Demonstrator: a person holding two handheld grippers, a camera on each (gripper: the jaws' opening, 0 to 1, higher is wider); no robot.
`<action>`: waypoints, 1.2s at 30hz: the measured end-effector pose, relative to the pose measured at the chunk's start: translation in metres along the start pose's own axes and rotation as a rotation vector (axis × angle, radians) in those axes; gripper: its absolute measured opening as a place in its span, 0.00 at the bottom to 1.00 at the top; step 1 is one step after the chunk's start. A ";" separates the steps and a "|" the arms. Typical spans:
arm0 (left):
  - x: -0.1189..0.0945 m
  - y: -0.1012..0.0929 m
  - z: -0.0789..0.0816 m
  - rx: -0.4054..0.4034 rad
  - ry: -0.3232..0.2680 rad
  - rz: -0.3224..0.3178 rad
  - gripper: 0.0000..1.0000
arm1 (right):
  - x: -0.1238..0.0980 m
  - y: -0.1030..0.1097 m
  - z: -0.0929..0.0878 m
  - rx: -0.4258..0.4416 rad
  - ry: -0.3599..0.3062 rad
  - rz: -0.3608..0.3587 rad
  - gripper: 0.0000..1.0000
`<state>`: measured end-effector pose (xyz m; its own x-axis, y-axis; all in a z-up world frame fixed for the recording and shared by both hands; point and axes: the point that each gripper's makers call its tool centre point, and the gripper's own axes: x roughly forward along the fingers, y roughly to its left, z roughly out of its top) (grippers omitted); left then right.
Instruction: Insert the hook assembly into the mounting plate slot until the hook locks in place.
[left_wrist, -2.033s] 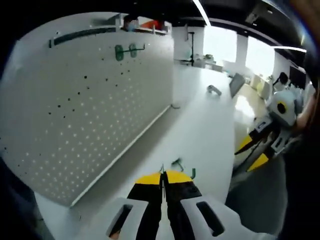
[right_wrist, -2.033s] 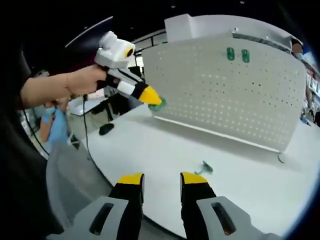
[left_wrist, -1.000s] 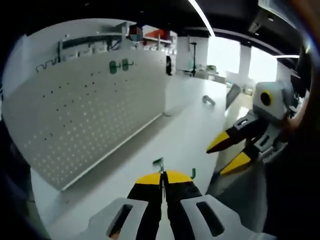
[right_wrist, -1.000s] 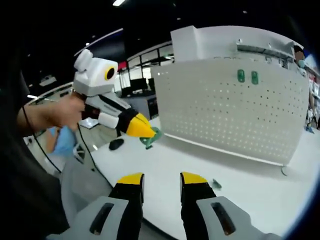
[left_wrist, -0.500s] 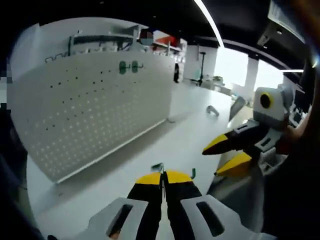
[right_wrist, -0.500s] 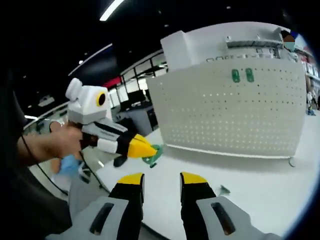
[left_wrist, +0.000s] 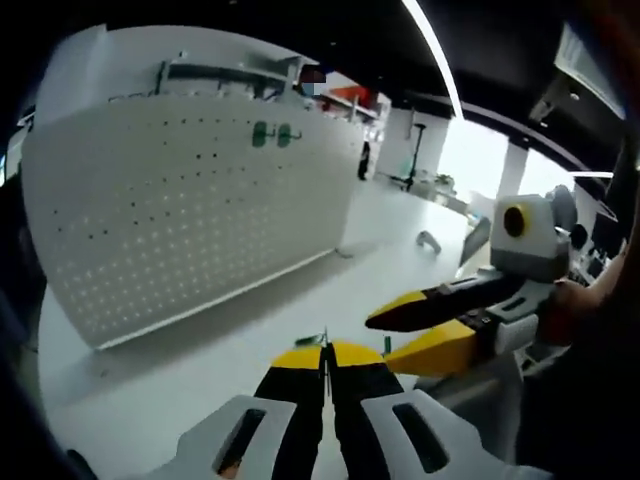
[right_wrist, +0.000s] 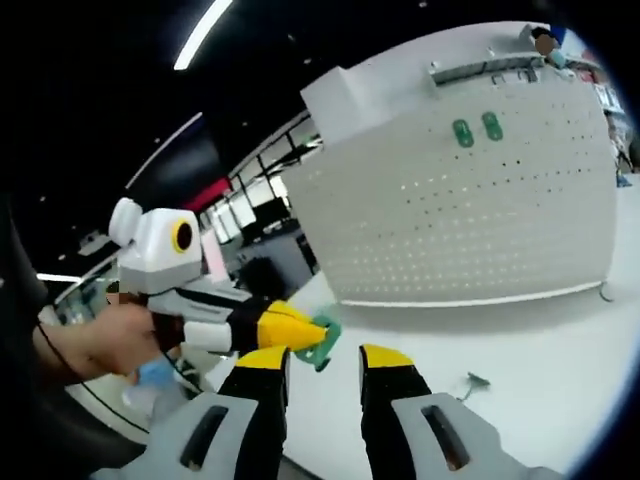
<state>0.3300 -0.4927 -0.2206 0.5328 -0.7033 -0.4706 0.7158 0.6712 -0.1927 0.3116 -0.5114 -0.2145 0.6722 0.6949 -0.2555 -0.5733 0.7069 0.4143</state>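
White worktop before upright pegboard, left gripper clamped on green hook above the worktop, right gripper with jaws apart, holding nothing, two green hooks high on pegboard

A small grey clip lies on the white bench toward its far end. Beyond that end stand bright windows, and a ceiling light strip runs overhead.

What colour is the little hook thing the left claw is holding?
Green. The hook pinched in the left claw shows best in the right gripper view.
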 end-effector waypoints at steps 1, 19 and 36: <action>0.000 0.000 0.000 -0.002 -0.001 0.000 0.01 | 0.000 -0.002 -0.001 0.019 0.001 -0.007 0.25; -0.003 0.004 0.006 -0.066 -0.060 0.015 0.01 | 0.013 -0.006 0.000 0.238 -0.026 0.036 0.14; -0.003 0.003 0.012 -0.105 -0.105 0.002 0.01 | 0.017 0.000 0.007 0.292 -0.047 0.076 0.06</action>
<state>0.3359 -0.4907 -0.2094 0.5820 -0.7191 -0.3797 0.6666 0.6893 -0.2836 0.3264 -0.5001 -0.2125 0.6577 0.7324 -0.1762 -0.4685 0.5809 0.6656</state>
